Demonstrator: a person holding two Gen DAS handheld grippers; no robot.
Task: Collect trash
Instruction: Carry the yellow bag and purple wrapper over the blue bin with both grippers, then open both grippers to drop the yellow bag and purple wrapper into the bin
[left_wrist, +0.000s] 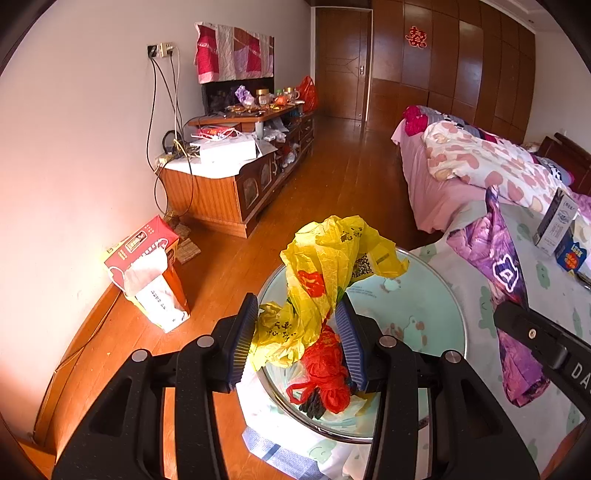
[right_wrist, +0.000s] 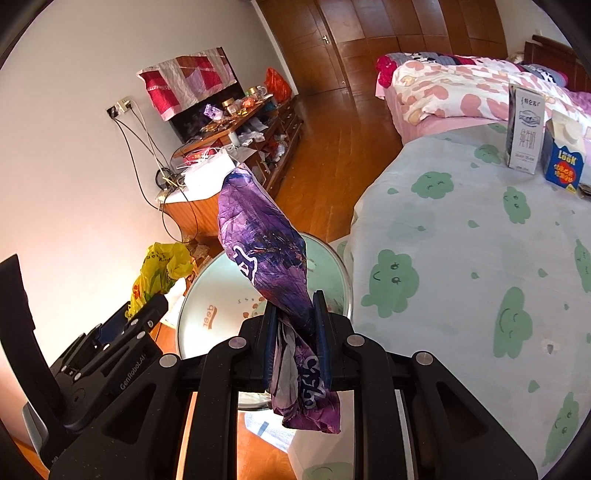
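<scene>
In a bedroom with a wood floor, the left tongs (left_wrist: 301, 332) stand apart around a crumpled yellow plastic bag (left_wrist: 332, 258), its lower folds lying between the two blue pads; whether the pads press on it cannot be told. A red mesh bag (left_wrist: 327, 373) sits just under the yellow one, against the right-hand pad, above the rim of a round glass table (left_wrist: 424, 306). The right tongs (right_wrist: 295, 314) are clamped on a purple foil wrapper (right_wrist: 266, 243), which rises upright from between the pads over the glass table's far side, its lower end hanging below them. To the right, a cloth printed with green clouds (right_wrist: 461, 258) carries a grey-and-white carton (right_wrist: 524, 129) and a blue box (right_wrist: 563, 158), side by side near its far edge.
</scene>
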